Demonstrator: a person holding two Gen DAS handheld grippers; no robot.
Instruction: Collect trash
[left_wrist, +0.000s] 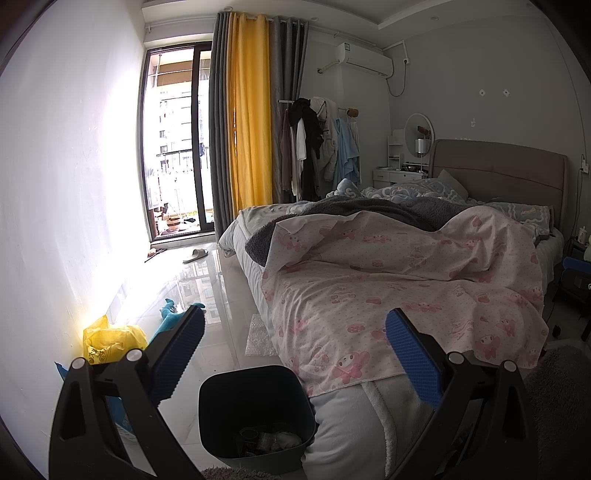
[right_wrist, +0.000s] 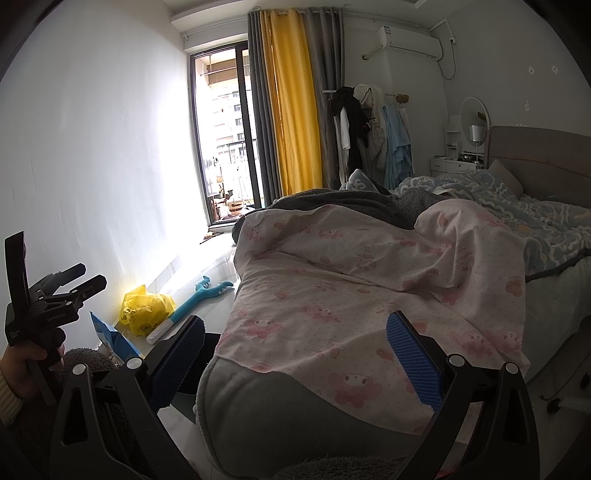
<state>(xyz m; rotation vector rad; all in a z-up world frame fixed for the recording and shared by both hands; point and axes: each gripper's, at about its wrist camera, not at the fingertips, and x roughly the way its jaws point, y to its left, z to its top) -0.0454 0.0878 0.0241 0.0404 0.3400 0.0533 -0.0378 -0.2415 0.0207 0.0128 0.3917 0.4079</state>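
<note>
A dark trash bin (left_wrist: 255, 413) stands on the floor at the foot of the bed, with some trash at its bottom. A yellow plastic bag (left_wrist: 110, 341) lies by the left wall; it also shows in the right wrist view (right_wrist: 146, 308). A sheet of bubble wrap (left_wrist: 260, 336) lies on the floor beside the bed. A blue packet (right_wrist: 112, 338) and a white tube (right_wrist: 164, 330) lie near the bag. My left gripper (left_wrist: 295, 354) is open and empty above the bin; it also shows in the right wrist view (right_wrist: 79, 282). My right gripper (right_wrist: 295, 360) is open and empty over the bed corner.
The bed (left_wrist: 369, 295) with a pink patterned sheet fills the right side. A blue toy (right_wrist: 207, 291) lies on the glossy floor (left_wrist: 207, 280). A slipper (left_wrist: 195, 254) lies near the balcony door (left_wrist: 177, 147). A grey rug (left_wrist: 554, 387) is at the lower right.
</note>
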